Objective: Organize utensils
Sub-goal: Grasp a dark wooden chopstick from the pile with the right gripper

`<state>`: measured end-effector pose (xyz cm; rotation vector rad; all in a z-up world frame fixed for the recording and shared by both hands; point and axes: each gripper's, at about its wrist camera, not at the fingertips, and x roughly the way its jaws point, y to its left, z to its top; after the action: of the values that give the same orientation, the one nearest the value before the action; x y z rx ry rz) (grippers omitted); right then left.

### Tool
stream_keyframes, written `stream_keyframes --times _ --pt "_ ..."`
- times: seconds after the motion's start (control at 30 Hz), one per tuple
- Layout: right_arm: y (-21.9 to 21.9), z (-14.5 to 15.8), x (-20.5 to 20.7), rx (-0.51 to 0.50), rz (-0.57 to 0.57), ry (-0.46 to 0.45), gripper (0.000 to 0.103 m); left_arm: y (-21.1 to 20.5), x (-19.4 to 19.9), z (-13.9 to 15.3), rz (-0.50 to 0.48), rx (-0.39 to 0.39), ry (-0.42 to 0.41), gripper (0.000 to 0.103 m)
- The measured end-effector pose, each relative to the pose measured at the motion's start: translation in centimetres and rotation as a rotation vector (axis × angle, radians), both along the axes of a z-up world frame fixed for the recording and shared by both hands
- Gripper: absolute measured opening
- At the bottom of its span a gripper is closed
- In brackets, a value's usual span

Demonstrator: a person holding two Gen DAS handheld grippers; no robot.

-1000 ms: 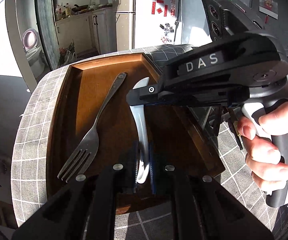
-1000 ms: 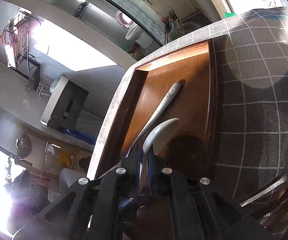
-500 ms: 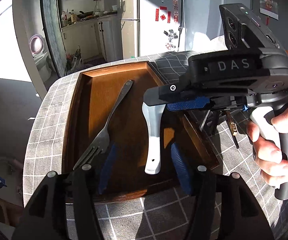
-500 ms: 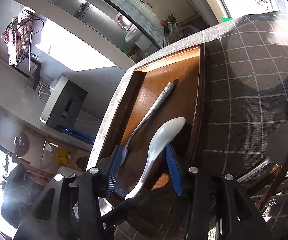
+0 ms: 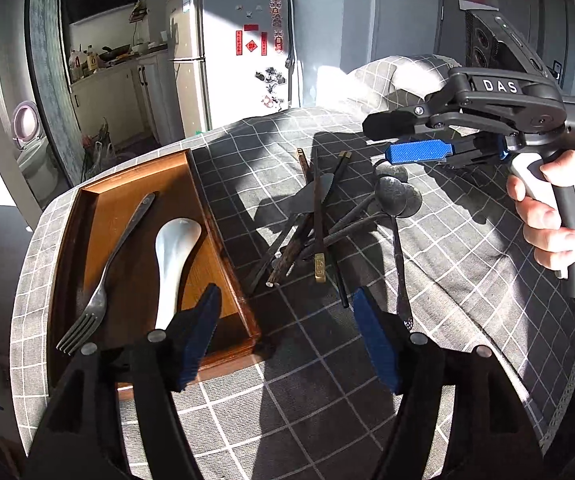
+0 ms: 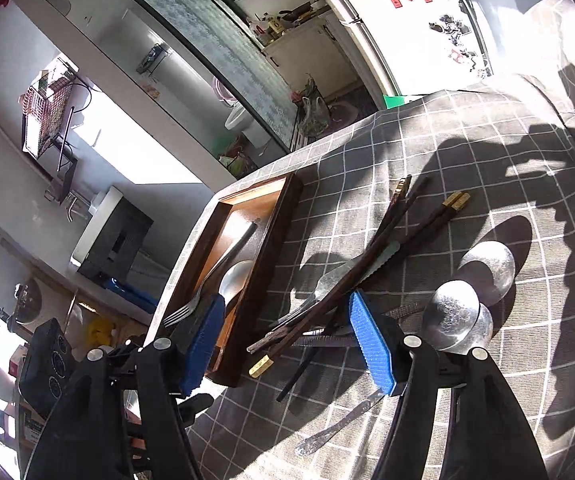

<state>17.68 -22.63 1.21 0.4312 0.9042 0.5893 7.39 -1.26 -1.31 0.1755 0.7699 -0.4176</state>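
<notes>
A brown wooden tray (image 5: 87, 208) (image 6: 275, 232) lies at the left of the checked tablecloth. A metal fork (image 5: 107, 268) (image 6: 203, 292) and a white ceramic spoon (image 5: 173, 256) (image 6: 233, 280) lie in it. A pile of dark chopsticks (image 5: 307, 232) (image 6: 371, 272), a knife and metal spoons (image 5: 397, 200) (image 6: 459, 316) lies on the cloth to the right of the tray. My left gripper (image 5: 287, 336) is open and empty above the tray's near right corner. My right gripper (image 6: 287, 344) (image 5: 403, 140) is open and empty, above the pile.
The grey checked tablecloth (image 5: 447, 300) covers a round table whose edge drops off at the left and front. A fridge (image 5: 239, 60) and a kitchen doorway stand behind the table.
Both grippers let go of the white spoon, opened wide and drew back to the right. The spoon now lies in the tray beside the fork. The utensil pile came into view.
</notes>
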Motion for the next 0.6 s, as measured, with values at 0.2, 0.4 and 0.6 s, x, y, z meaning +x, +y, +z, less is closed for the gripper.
stream_keyframes --times 0.2,0.4,0.6 --pt "-4.5 -2.4 0.6 0.026 -0.051 0.048 0.066 -5.2 -0.5 -2.0 -0.1 0.034 0.018 0.072" --pt "-4.6 -3.6 0.6 0.075 -0.013 0.047 0.066 -3.7 2.0 -1.1 -0.009 0.006 -0.013 0.072" --pt "-3.3 -3.9 1.4 0.082 0.011 0.05 0.066 -3.2 4.3 -2.1 0.009 0.01 0.057 0.041"
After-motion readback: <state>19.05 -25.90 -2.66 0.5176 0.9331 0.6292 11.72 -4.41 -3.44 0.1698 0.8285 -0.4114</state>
